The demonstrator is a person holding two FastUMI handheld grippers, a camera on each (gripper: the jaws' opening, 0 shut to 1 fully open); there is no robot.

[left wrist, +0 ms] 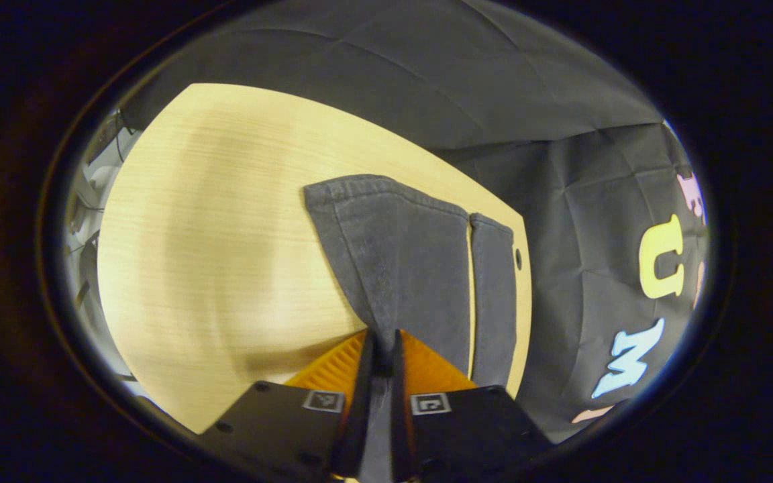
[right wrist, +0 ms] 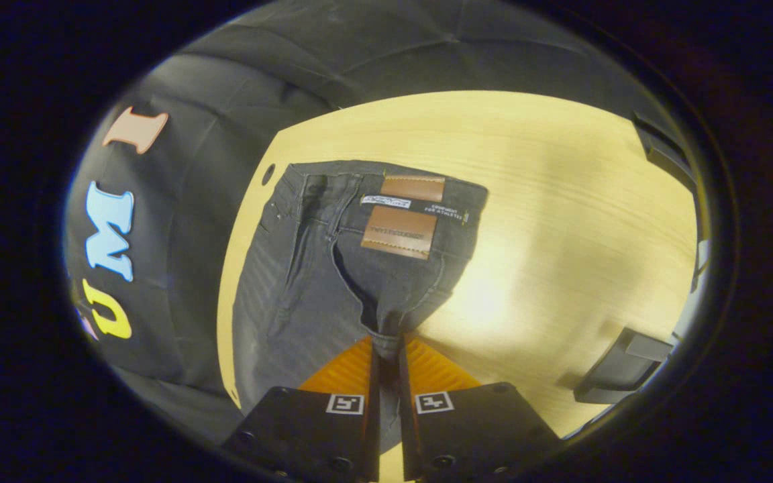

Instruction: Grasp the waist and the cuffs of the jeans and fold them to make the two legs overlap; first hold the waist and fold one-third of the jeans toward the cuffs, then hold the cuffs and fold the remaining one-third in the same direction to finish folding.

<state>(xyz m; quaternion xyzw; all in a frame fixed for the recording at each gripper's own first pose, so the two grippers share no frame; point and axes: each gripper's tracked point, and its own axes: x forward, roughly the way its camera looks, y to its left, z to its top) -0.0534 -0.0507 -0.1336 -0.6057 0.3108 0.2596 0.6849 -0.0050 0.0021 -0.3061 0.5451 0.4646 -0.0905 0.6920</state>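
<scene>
With the left claw [left wrist: 381, 349] clamped on a cuff and the right claw [right wrist: 386, 349] on the waist, the jeans [right wrist: 333, 268], lying along the worktop [right wrist: 561, 201] edge, could be slipped from either thin pinch, misaligning the legs.

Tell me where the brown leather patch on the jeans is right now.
In the right gripper view, the brown leather patch sits on the jeans' waist, spread on the wooden table, beyond the right gripper pinching the denim.

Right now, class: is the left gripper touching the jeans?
Touching. In the left gripper view, the left gripper has both fingers closed on a pinched fold of the jeans cloth.
</scene>
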